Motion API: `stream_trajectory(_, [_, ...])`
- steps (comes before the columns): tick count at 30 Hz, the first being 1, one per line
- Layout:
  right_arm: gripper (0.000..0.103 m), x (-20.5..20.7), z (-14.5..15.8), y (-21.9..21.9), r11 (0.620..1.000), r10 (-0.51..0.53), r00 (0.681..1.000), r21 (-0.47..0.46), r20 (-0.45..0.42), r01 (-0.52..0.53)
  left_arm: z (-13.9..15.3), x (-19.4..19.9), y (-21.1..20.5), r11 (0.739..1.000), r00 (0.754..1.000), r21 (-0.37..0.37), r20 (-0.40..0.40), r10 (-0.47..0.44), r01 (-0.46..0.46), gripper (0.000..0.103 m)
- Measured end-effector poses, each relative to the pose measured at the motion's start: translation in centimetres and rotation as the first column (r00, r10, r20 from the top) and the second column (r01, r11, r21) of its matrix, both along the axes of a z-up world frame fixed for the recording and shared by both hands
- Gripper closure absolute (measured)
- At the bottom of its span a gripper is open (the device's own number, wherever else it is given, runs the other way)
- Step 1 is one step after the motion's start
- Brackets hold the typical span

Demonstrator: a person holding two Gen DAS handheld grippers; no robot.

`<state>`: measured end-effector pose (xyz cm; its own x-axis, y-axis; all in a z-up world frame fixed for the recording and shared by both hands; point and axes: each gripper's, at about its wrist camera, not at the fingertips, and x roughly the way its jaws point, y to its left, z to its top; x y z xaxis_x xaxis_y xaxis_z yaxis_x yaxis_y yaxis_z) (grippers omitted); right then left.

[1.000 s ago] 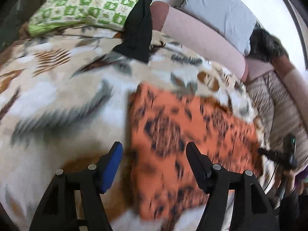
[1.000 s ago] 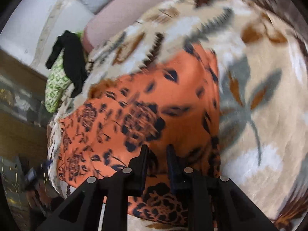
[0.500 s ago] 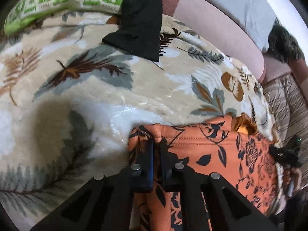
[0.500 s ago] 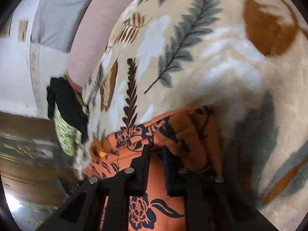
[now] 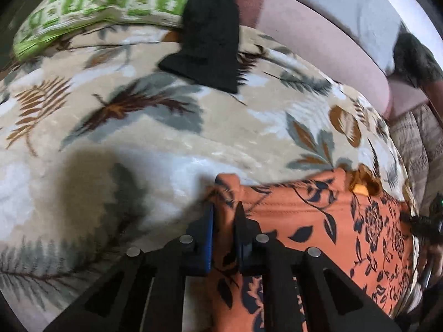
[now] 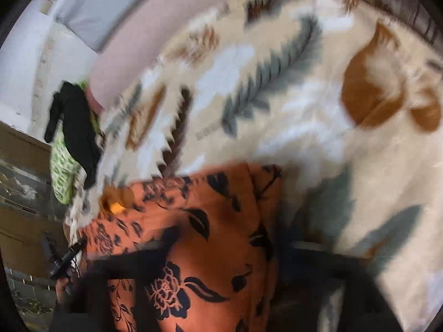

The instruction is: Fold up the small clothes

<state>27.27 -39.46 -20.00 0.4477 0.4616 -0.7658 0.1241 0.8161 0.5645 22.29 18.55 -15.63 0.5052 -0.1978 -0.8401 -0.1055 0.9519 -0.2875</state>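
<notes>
Lying flat on the blanket (image 5: 138, 144), at its near edge: the garment (image 5: 318, 221), orange with dark flowers, a stitched band running along its far side. Pinching the band's left corner in the left gripper (image 5: 224, 215), pads narrow with a fold of fabric bunching up between them, though easing apart a little just now. Holding the right gripper (image 6: 229, 251) over the opposite corner, fabric passing between its fingers; jaws opening there too, but blurring too badly to tell whether gripping or only straddling.

Handling, by the look of it, as thin, light, limp stuff: sagging and creasing wherever unsupported, likely sliding easily over the blanket's plush pile, in no danger of breaking. Judging the stitched band the best place for taking hold, being doubled and firmer than the rest, one corner per gripper, so keeping the edge taut while carrying it over. Risking, with so shallow a bite, the corner slipping out.

Sitting well apart, toward the blanket's far side: a black cloth (image 5: 213, 41) draping off a green pillow (image 5: 97, 5).
</notes>
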Motion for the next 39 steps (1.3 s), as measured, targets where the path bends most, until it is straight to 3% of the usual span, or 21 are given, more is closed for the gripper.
stream_trajectory(2, [0.082, -0.4, -1.3, -1.5, 0.995, -0.07, 0.997, 0.067, -0.019, 0.072, -0.6, 0.0, 0.9, 0.999, 0.999, -0.036, -0.018, 0.029, -0.03, 0.089])
stream_trajectory(4, [0.083, -1.1, -2.6, -2.7, 0.975, -0.131, 0.99, 0.174, -0.047, 0.138, -0.3, -0.2, 0.8, 0.999, 0.999, -0.026, -0.02, 0.037, -0.038, 0.086])
stream_trajectory(7, [0.065, -1.5, -0.5, -1.5, 0.993, -0.102, 0.995, 0.063, -0.014, 0.103, 2.1, -1.6, -0.3, 1.0, 0.999, 0.019, 0.043, 0.019, -0.019, 0.078])
stream_trajectory(8, [0.047, -2.2, 1.0, -0.9, 0.995, -0.098, 0.995, -0.032, 0.003, 0.099, 2.9, -2.3, -0.7, 0.999, 0.998, 0.036, 0.058, 0.006, -0.008, 0.066])
stream_trajectory(9, [0.038, -2.9, 2.2, -0.6, 0.991, -0.103, 0.994, -0.082, 0.036, 0.105, 3.9, -3.2, -1.2, 0.998, 0.997, 0.067, 0.079, -0.005, 0.0, 0.055])
stream_trajectory(12, [0.038, -6.3, 5.7, 0.5, 0.988, -0.078, 0.987, -0.122, 0.14, 0.095, 6.7, -6.8, -2.7, 0.988, 0.99, 0.152, 0.144, -0.002, -0.02, 0.043])
stream_trajectory(15, [0.032, -11.1, 8.7, 3.8, 0.994, 0.025, 0.975, -0.107, 0.221, -0.002, 8.3, -10.6, -4.5, 0.99, 0.985, 0.139, 0.171, 0.002, -0.026, 0.032])
stream_trajectory(17, [0.032, -13.3, 8.7, 6.0, 0.992, 0.1, 0.971, -0.095, 0.215, -0.081, 8.4, -12.6, -6.0, 0.989, 0.987, 0.144, 0.161, 0.006, -0.029, 0.032])
stream_trajectory(20, [0.032, -15.2, 6.2, 8.6, 0.984, 0.165, 0.972, -0.098, 0.17, -0.15, 6.8, -14.3, -8.4, 0.986, 0.994, 0.164, 0.11, -0.025, 0.007, 0.032])
stream_trajectory(23, [0.032, -15.4, 1.8, 7.0, 0.992, 0.068, 0.996, -0.107, 0.06, -0.062, 3.7, -14.7, -9.7, 0.972, 1.0, 0.233, 0.017, -0.027, 0.022, 0.032])
stream_trajectory(24, [0.032, -15.6, 1.2, 6.2, 0.998, 0.036, 0.998, -0.055, 0.06, -0.033, 3.1, -14.8, -9.7, 0.97, 1.0, 0.242, -0.006, -0.017, 0.018, 0.032])
stream_trajectory(27, [0.032, -16.0, 3.0, 5.6, 0.998, -0.002, 0.997, -0.065, 0.071, 0.006, 2.9, -15.2, -9.4, 0.97, 1.0, 0.245, -0.003, -0.007, 0.008, 0.032])
stream_trajectory(30, [0.032, -16.5, 5.0, 5.7, 0.998, 0.033, 0.989, -0.061, 0.142, -0.024, 3.6, -15.7, -9.3, 0.973, 1.0, 0.232, 0.012, -0.008, 0.005, 0.032])
stream_trajectory(33, [0.028, -15.7, 3.9, 5.5, 0.998, 0.026, 0.994, -0.06, 0.11, -0.02, 3.2, -15.9, -9.3, 0.968, 1.0, 0.25, 0.004, -0.014, 0.012, 0.032])
stream_trajectory(35, [0.028, -14.8, 1.3, 4.5, 0.999, -0.012, 1.0, -0.049, 0.024, 0.013, 2.9, -16.0, -9.1, 0.966, 1.0, 0.257, -0.005, -0.012, 0.013, 0.032])
stream_trajectory(37, [0.029, -15.4, 2.3, 4.2, 0.998, -0.056, 0.997, 0.006, 0.049, 0.056, 3.3, -16.3, -8.9, 0.965, 1.0, 0.262, 0.007, -0.011, 0.009, 0.032])
stream_trajectory(39, [0.028, -15.7, 3.9, 4.8, 1.0, -0.025, 0.994, -0.006, 0.106, 0.026, 3.3, -16.2, -8.8, 0.965, 1.0, 0.262, 0.009, -0.011, 0.008, 0.032])
